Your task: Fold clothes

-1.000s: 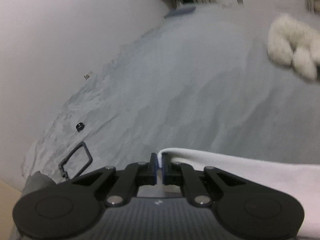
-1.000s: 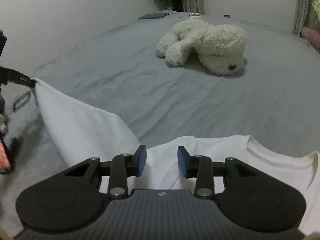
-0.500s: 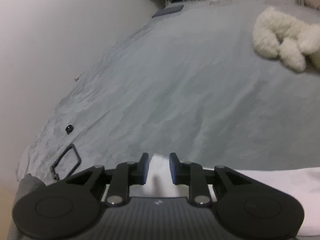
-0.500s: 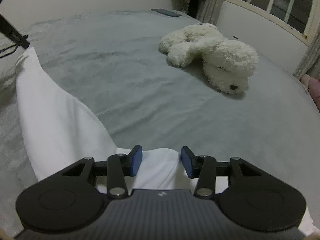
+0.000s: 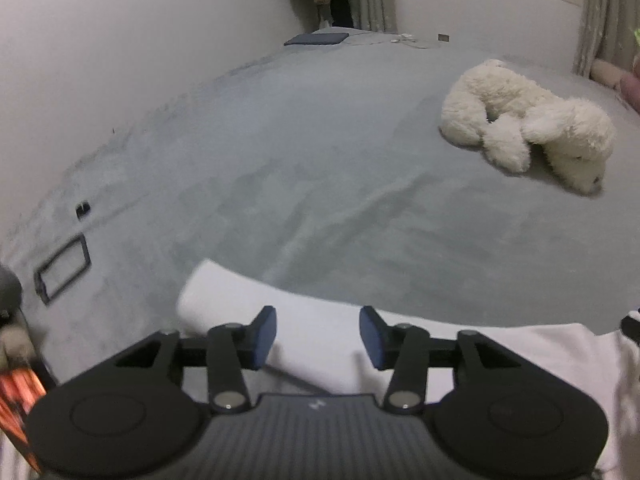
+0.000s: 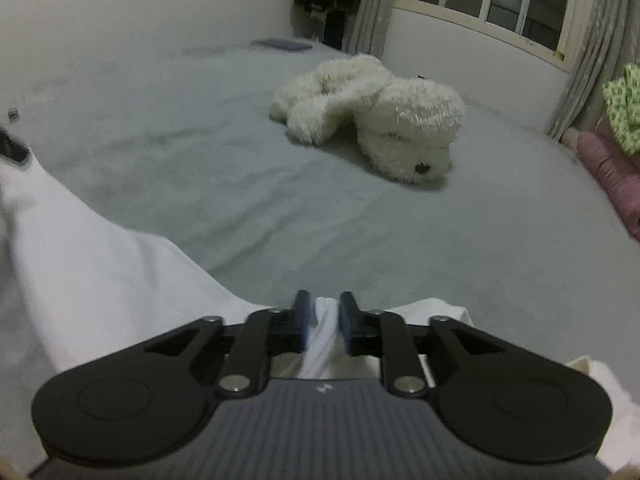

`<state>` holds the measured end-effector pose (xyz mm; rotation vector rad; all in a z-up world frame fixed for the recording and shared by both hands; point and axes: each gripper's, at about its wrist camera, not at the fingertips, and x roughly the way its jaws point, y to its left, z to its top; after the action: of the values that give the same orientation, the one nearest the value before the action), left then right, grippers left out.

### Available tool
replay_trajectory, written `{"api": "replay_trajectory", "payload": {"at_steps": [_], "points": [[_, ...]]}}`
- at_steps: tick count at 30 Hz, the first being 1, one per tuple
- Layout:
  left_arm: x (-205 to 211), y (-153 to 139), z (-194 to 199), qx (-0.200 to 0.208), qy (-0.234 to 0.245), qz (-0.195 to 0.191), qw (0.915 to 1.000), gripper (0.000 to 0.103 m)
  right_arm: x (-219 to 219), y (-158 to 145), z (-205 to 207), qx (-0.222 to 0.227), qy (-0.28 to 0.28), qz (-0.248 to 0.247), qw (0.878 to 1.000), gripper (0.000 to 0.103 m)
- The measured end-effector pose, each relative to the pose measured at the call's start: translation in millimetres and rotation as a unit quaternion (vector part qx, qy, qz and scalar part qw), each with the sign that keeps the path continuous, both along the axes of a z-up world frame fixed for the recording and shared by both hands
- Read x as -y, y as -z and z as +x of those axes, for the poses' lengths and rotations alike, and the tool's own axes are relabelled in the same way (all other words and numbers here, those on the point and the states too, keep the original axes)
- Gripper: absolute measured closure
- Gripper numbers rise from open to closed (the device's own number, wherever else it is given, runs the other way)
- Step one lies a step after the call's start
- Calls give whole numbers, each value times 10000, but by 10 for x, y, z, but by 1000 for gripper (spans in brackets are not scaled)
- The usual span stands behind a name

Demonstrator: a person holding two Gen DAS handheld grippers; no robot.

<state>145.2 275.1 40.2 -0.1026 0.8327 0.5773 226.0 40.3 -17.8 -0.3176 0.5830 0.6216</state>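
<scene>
A white shirt (image 5: 320, 344) lies on the grey bedspread (image 5: 320, 180), its folded edge rounded just ahead of my left gripper (image 5: 318, 334). That gripper's jaws are opening; the cloth lies under them and the pads are clear of it. In the right wrist view the shirt (image 6: 100, 264) stretches away to the left. My right gripper (image 6: 324, 320) is closing, and a bunched fold of the white cloth is pinched between its blue pads.
A white plush dog (image 6: 376, 112) lies mid-bed, also in the left wrist view as the plush dog (image 5: 528, 128). A black rectangular frame (image 5: 62, 272) sits near the bed's left edge by the wall. Pink cushions (image 6: 612, 168) and curtains stand at the right.
My left gripper let go of the shirt's edge, spread its jaws and swung right. My right gripper's jaws, apart over the shirt before, have closed onto a fold of it.
</scene>
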Motion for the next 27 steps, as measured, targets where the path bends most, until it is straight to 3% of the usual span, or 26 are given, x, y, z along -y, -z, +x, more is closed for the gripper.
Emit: {"api": "replay_trajectory", "payload": {"at_steps": [6, 8, 10, 16, 20, 23, 27], "points": [[-75, 42, -71, 168, -262, -344, 9989, 57, 27, -242, -334, -119, -911, 721, 9932, 68], [-134, 78, -101, 203, -338, -446, 9982, 76, -26, -277, -441, -210, -1200, 812, 9892, 68], [-176, 130, -119, 228, -337, -595, 9974, 84, -91, -284, -531, -291, -1399, 841, 9862, 68], [-285, 404, -65, 393, -188, -982, 9942, 85, -310, -233, -716, -466, -1955, 795, 9764, 68], [-296, 529, -11, 671, -60, -830, 9943, 85, -431, -166, -813, -563, -2215, 740, 9707, 68], [-286, 532, -12, 780, -5, -760, 9940, 85, -528, -112, -874, -555, -2343, 657, 9684, 68], [-387, 341, -83, 831, -362, -1252, 9880, 79, -623, -59, -945, -468, -2538, 493, 9649, 68]]}}
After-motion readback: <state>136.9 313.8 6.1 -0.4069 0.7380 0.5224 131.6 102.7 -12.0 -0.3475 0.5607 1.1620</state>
